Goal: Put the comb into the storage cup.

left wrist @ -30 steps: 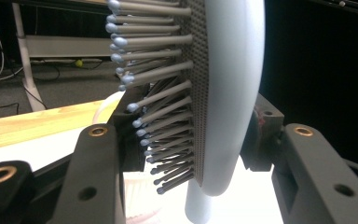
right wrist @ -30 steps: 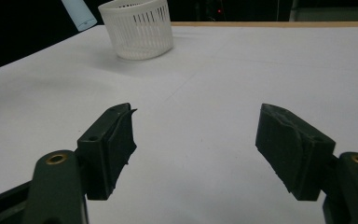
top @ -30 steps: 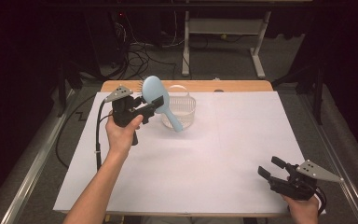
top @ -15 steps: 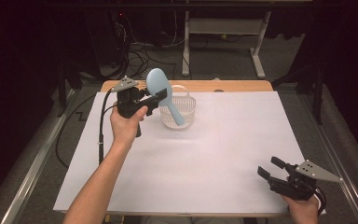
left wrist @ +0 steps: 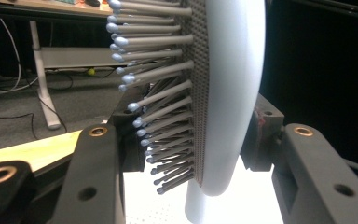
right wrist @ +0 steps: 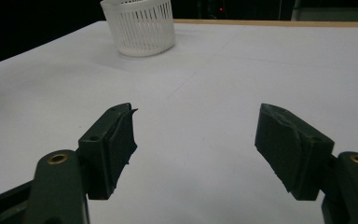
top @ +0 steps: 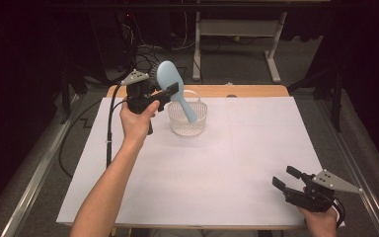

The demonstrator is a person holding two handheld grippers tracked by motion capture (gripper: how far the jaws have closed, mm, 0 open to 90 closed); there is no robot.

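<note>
Left claw (top: 170,91) gripping smooth blue bristled hairbrush (top: 170,79), ribbed white basket (top: 187,118)

Wooden table (top: 256,91), white sheet (top: 237,148), white basket (top: 187,118)

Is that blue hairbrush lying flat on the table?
No, the left gripper holds the hairbrush in the air, its handle slanting down toward the white basket.

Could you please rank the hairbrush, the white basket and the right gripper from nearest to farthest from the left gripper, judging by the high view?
1. hairbrush, clamped in the left gripper.
2. white basket, just beside it.
3. right gripper, at the table's near right corner.
</note>
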